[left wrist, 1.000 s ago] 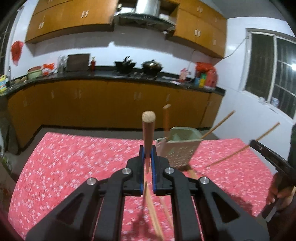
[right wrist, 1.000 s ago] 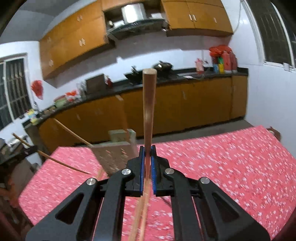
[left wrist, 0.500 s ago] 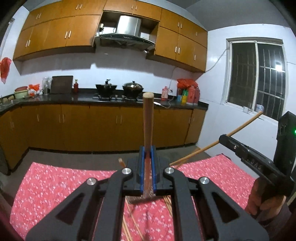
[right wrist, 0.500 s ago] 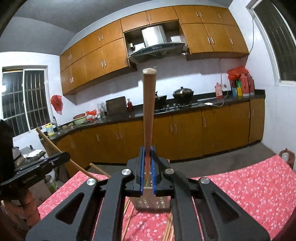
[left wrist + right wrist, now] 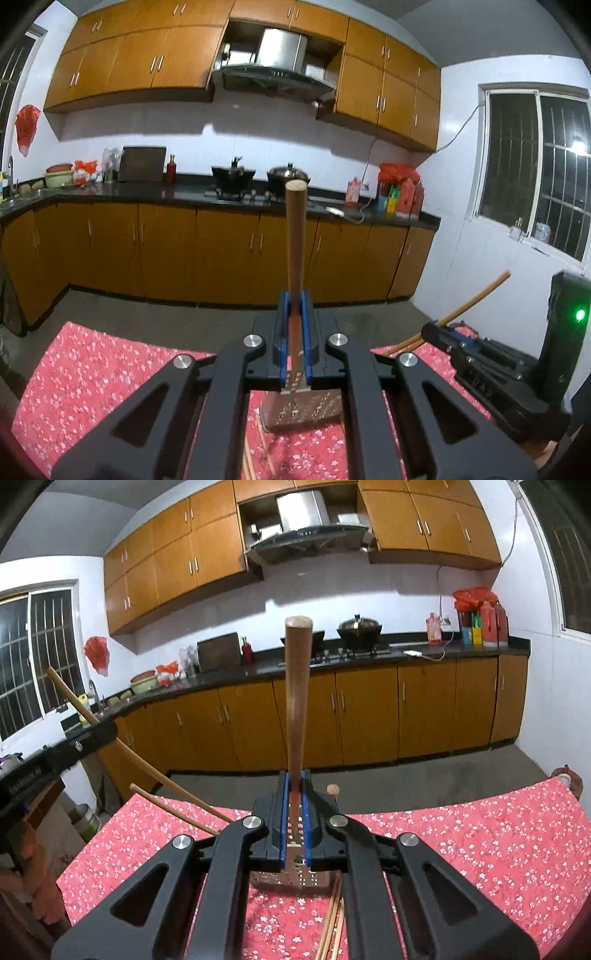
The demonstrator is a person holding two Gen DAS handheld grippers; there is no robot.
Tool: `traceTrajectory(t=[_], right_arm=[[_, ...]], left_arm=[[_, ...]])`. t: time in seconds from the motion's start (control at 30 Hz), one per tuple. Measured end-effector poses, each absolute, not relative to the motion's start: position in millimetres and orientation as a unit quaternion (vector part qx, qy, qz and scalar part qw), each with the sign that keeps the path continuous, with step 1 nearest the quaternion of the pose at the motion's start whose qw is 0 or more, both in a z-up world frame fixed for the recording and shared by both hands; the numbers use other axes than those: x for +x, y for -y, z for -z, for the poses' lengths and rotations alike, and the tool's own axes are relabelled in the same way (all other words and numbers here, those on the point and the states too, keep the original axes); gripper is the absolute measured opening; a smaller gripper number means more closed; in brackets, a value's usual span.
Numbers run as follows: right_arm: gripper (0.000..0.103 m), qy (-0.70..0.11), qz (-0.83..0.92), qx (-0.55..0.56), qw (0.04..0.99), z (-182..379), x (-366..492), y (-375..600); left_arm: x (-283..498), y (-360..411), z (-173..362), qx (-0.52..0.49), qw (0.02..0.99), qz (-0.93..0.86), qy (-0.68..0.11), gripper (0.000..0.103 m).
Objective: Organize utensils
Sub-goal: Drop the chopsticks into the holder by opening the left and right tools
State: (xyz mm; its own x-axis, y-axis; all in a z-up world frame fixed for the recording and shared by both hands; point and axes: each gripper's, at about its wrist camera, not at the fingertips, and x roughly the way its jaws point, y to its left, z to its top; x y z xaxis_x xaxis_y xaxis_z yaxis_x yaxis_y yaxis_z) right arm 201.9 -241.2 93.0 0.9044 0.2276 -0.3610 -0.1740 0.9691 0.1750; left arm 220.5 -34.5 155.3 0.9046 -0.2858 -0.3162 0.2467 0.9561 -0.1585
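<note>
The left tool [image 5: 295,306] was pinched on a wooden chopstick [image 5: 295,236] standing upright between its blue pads. The right tool [image 5: 295,786] likewise gripped a second chopstick [image 5: 297,701]. Below both, a perforated utensil holder [image 5: 291,877] sat on the bench's red floral cloth [image 5: 480,834], loose chopsticks [image 5: 332,919] lying beside it.
</note>
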Motion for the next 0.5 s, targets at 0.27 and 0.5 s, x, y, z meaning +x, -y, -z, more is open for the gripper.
traceTrajectory(t=[0.27,0.5], right_arm=[[0.008,-0.22,-0.103,0.061,0.968,-82.5,211.8,234.3],[0.017,-0.21,-0.104,0.065,0.97,-91.2,205.9,234.5]], left_arm=[[244.8,35.2,-124.7,-0.06,0.967,0.138,-0.206,0.008],[242.1,31.3,-128.2,-0.067,0.968,0.14,-0.198,0.017]])
